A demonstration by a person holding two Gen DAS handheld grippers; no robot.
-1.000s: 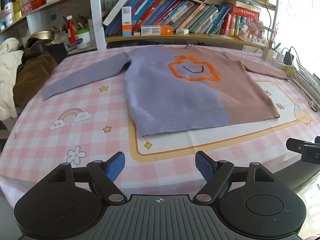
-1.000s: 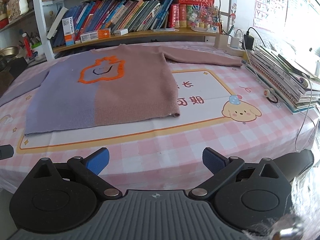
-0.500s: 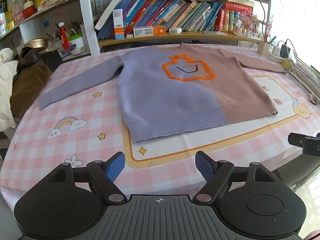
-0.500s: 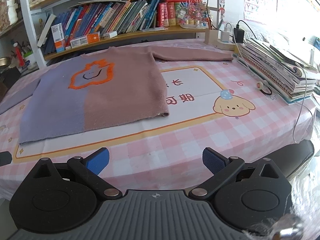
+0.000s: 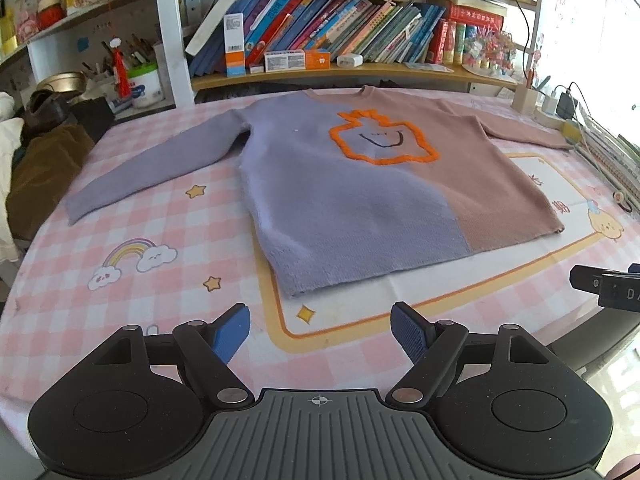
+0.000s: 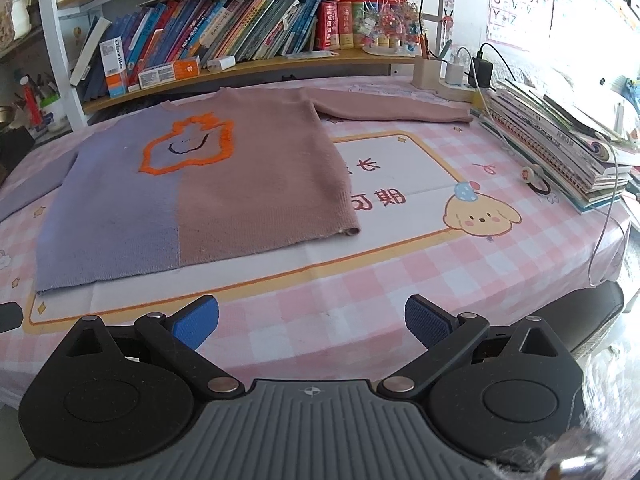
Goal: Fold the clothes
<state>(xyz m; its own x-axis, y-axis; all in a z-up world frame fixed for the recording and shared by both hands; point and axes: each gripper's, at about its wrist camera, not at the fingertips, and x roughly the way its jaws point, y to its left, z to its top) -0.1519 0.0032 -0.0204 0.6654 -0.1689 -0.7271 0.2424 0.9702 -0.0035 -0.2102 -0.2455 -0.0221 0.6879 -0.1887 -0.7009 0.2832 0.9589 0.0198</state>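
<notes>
Pink checked tablecloth [image 5: 120, 300], lilac-and-brown sweater [image 5: 360, 200] spread flat, both hand-held grippers [image 5: 320, 332] [image 6: 312, 326] spread, empty

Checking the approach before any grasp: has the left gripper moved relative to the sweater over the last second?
Yes. The left gripper has moved closer to the purple-and-brown knit sweater, whose hem now sits lower in its view.

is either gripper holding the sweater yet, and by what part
Nothing is held. The left gripper and right gripper are open, short of the flat sweater.
</notes>
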